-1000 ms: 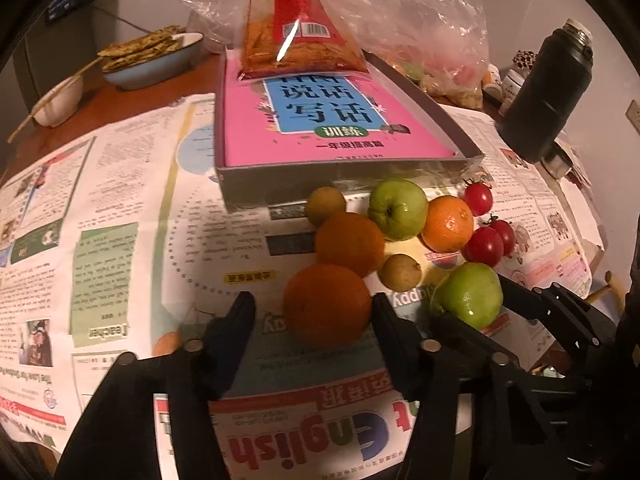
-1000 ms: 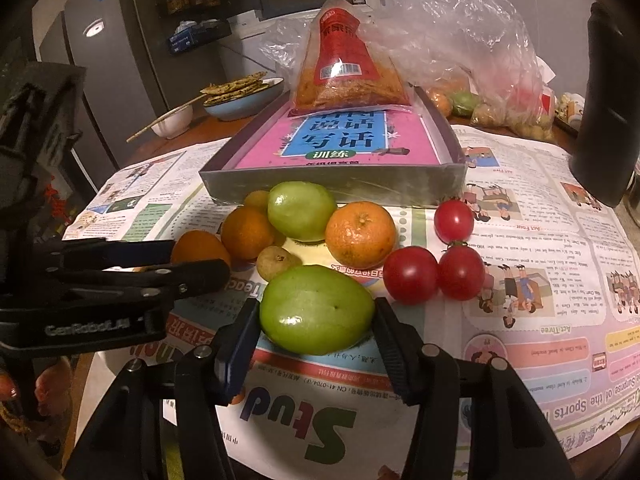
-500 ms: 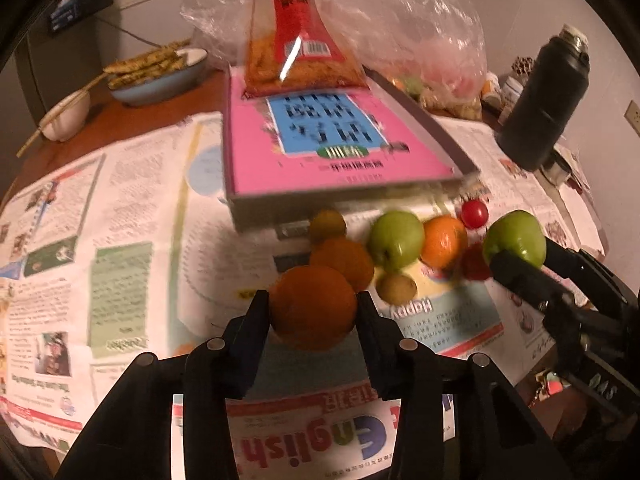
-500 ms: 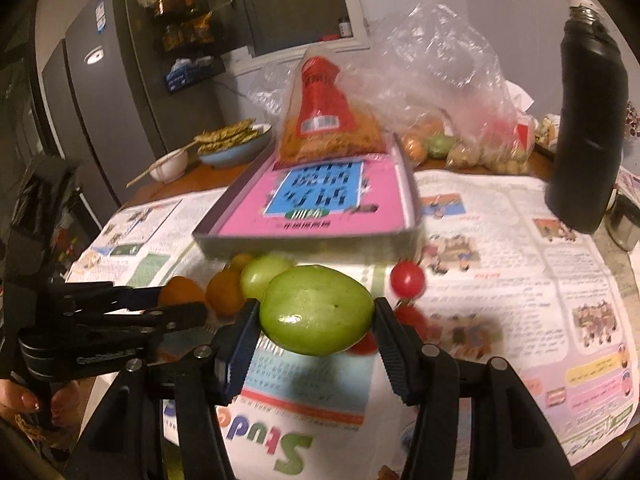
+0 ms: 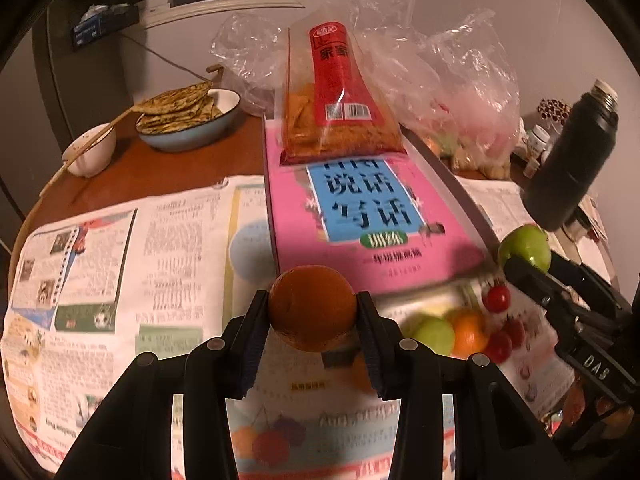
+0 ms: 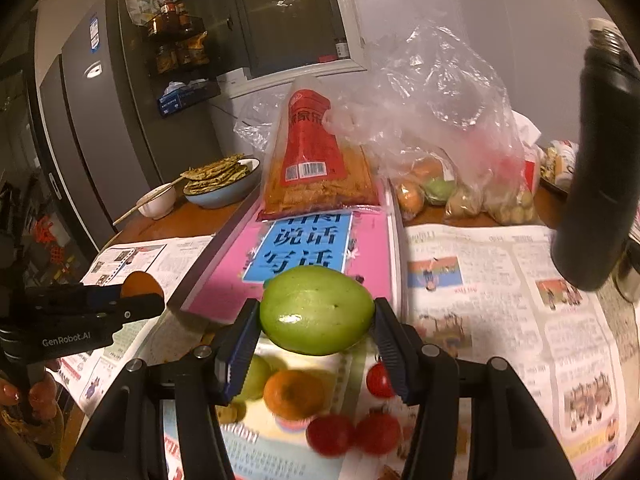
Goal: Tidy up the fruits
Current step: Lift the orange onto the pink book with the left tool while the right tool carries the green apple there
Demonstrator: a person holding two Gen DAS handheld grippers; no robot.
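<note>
Both fruits are off the table now! The left gripper (image 5: 312, 312), whose jaws have just closed in, clamps the orange (image 5: 312, 307) and has carried it up from the newspaper (image 5: 120, 264). The right gripper (image 6: 316, 316) squeezes the green fruit (image 6: 317, 309), lifted a second ago from the pile. Each hangs just short of the tray (image 5: 460, 196) with the pink book (image 5: 372, 240) in it, so I judge that's where they're headed. Left below: another green fruit, an orange and the cherry tomatoes (image 6: 352, 434), waiting their turn.
</note>
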